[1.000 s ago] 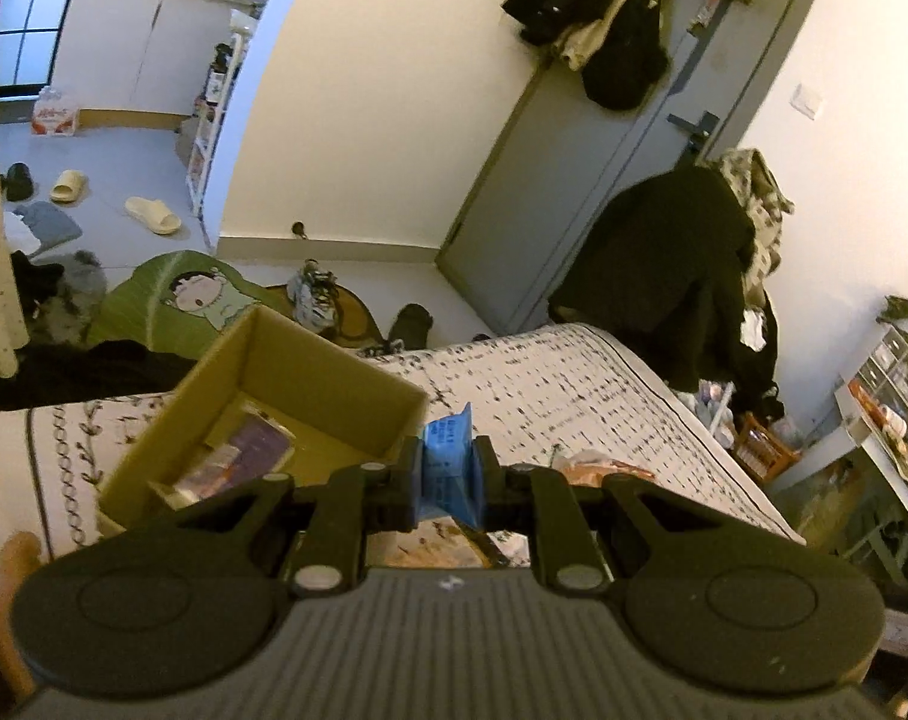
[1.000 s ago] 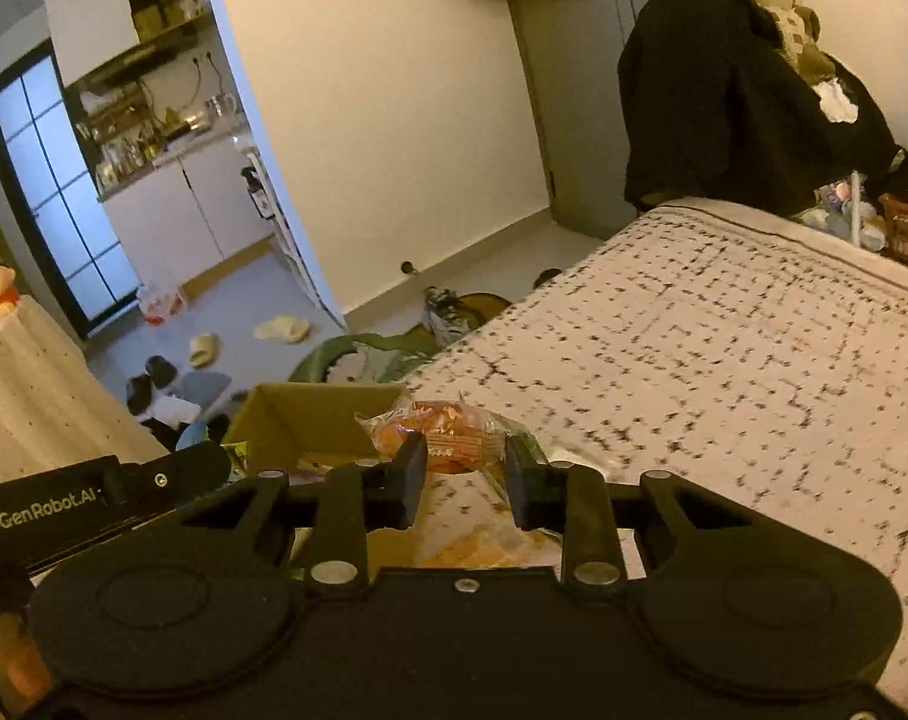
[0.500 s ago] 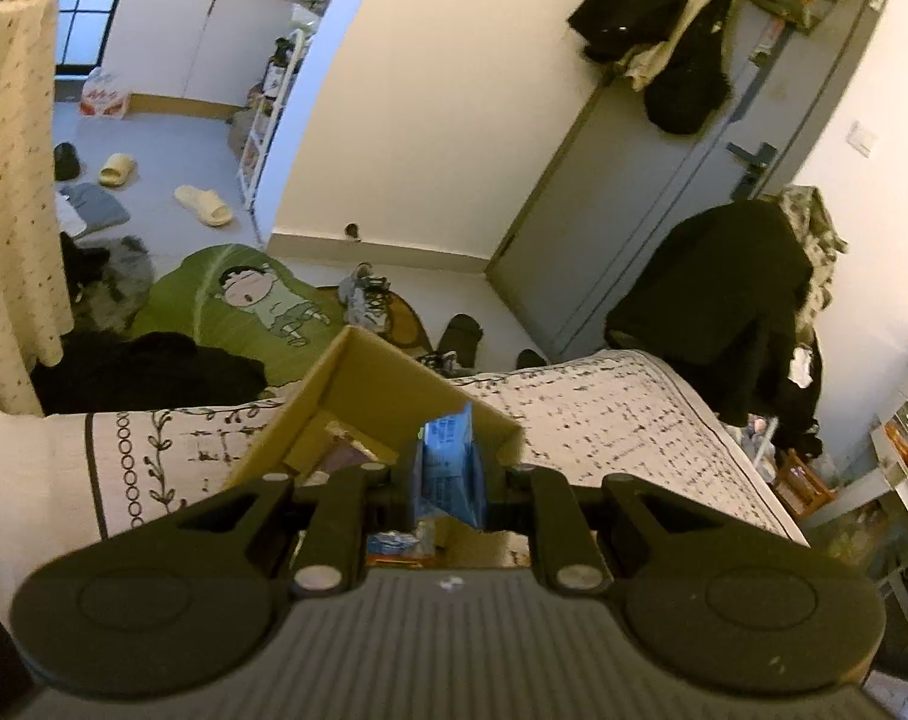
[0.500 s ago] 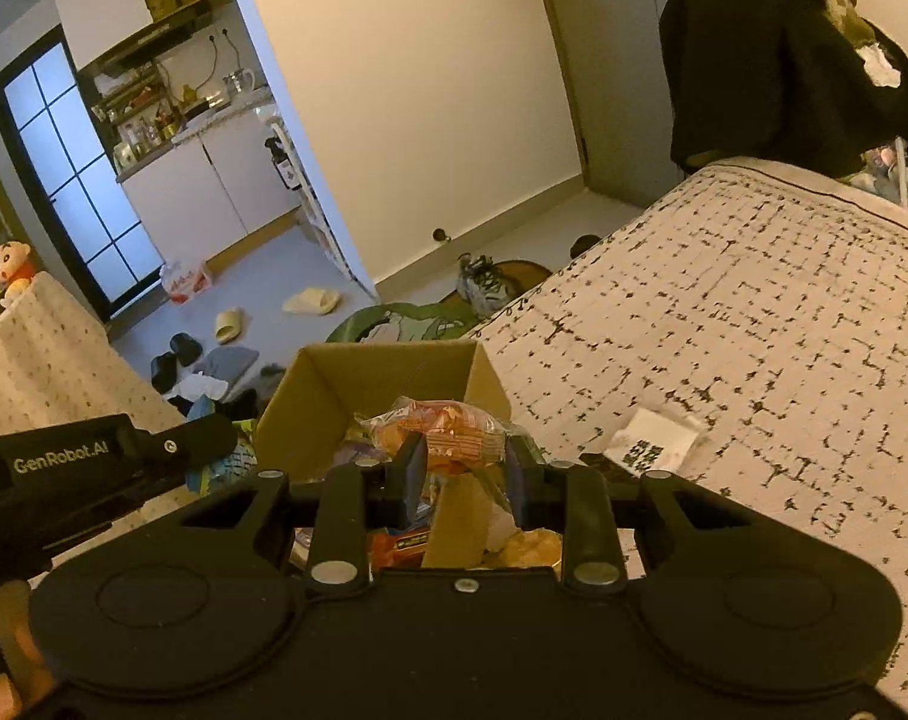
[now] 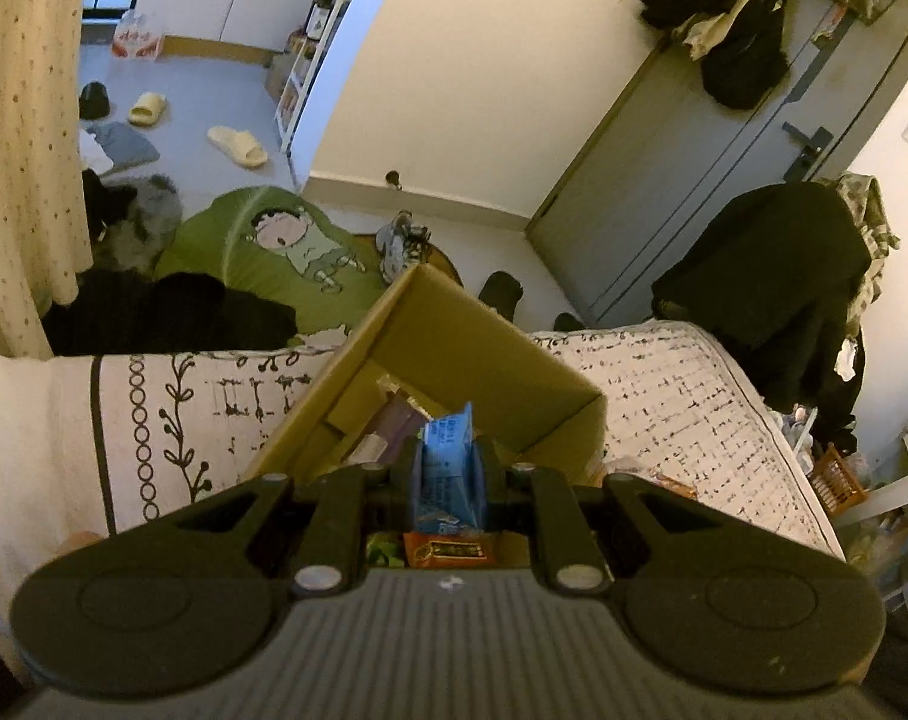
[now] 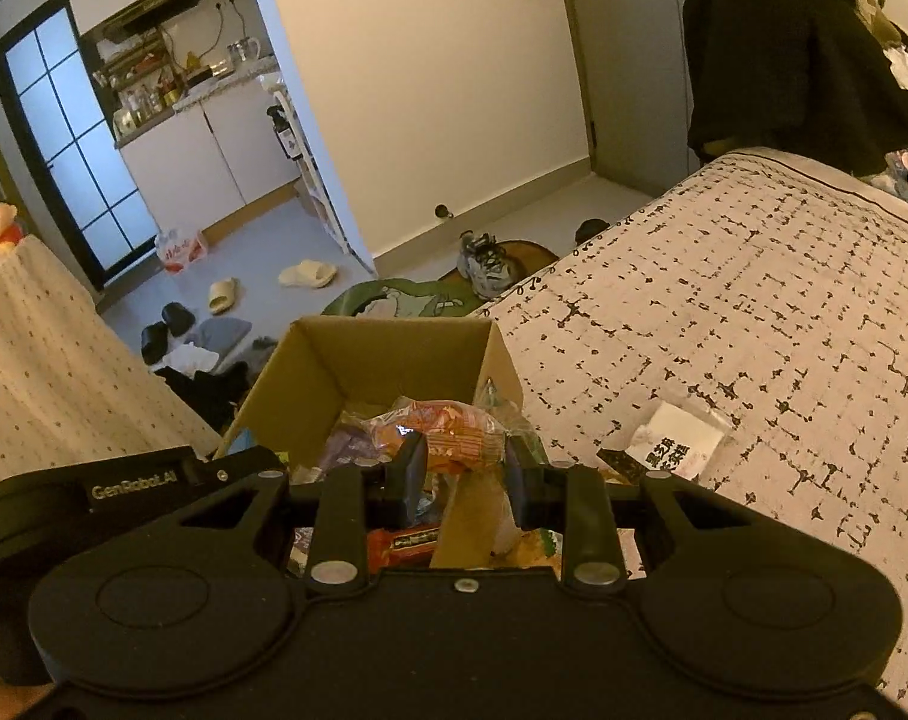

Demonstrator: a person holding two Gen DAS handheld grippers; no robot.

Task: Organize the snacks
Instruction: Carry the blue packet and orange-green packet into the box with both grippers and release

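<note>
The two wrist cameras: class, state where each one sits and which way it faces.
Left wrist: on the left gripper, facing down into the cardboard box; its fingers clamp a blue packet.
Right wrist: on the right gripper, facing the box on the bed; its fingers clamp an orange snack bag; the left gripper's body shows lower left.
Shared: box, bed, green cartoon cushion.

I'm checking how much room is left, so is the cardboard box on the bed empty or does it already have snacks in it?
Not empty. The cardboard box is open-topped, and several wrapped snacks lie inside, including a red-orange packet.
</note>
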